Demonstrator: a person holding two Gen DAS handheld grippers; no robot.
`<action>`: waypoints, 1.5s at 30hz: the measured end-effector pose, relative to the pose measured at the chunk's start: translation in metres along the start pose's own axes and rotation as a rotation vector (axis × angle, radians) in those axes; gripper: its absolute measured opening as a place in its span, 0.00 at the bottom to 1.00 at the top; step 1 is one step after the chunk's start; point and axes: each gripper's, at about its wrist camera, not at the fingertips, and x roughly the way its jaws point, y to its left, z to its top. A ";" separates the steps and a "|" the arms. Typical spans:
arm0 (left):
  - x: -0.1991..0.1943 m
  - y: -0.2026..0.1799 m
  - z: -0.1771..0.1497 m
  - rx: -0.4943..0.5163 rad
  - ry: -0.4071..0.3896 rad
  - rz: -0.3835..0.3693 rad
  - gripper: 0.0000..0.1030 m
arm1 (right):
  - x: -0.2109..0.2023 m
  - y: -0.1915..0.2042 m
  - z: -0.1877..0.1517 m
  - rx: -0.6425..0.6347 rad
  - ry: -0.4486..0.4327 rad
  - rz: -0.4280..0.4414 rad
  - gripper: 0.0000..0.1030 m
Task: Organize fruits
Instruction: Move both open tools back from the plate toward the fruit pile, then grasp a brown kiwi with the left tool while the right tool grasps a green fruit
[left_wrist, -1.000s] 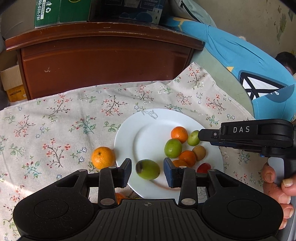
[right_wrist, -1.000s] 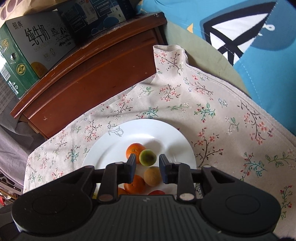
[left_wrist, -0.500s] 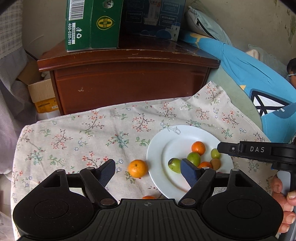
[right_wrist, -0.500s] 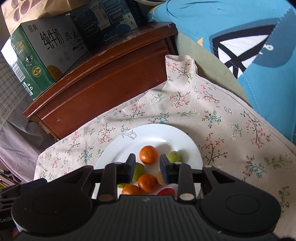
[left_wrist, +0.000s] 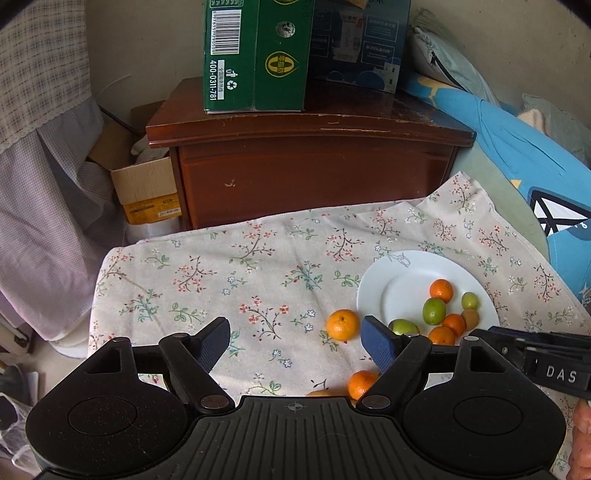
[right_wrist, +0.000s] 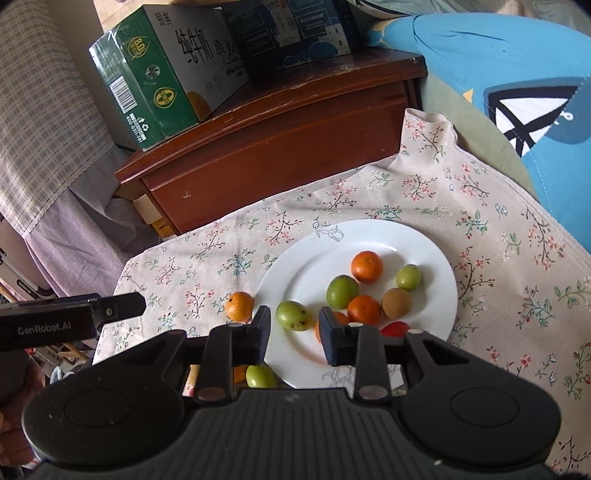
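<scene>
A white plate (left_wrist: 388, 280) (right_wrist: 314, 266) on the floral cloth holds several fruits: oranges, green ones, a brown kiwi (right_wrist: 396, 302) and a red one. One orange (left_wrist: 342, 324) (right_wrist: 240, 305) lies on the cloth just left of the plate. A second orange (left_wrist: 362, 384) and a green fruit (right_wrist: 260, 376) lie nearer me. My left gripper (left_wrist: 295, 328) hangs above the cloth left of the plate, open wide and empty. My right gripper (right_wrist: 294, 317) hovers over the plate's near edge, its jaws a narrow gap apart and gripping nothing. A green fruit (right_wrist: 293, 315) on the plate shows through that gap.
A dark wooden cabinet (left_wrist: 314, 173) stands behind the cloth with a green carton (left_wrist: 255, 55) and a blue box on top. A blue cushion (right_wrist: 517, 74) lies at the right. A cardboard box (left_wrist: 147, 192) and hanging fabric are at the left.
My left gripper's jaws spread wide and let go of a green fruit, which now lies on the plate. Both grippers drew back and up from the plate, the left one toward the left.
</scene>
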 end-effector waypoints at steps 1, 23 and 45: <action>0.000 0.004 0.001 -0.013 -0.002 0.007 0.77 | 0.001 0.003 -0.004 -0.017 0.010 0.011 0.30; 0.015 0.020 -0.009 -0.066 0.080 0.032 0.77 | 0.052 0.041 -0.045 -0.305 0.121 0.037 0.30; 0.026 0.019 -0.018 -0.057 0.131 0.039 0.78 | 0.058 0.046 -0.047 -0.337 0.121 0.002 0.28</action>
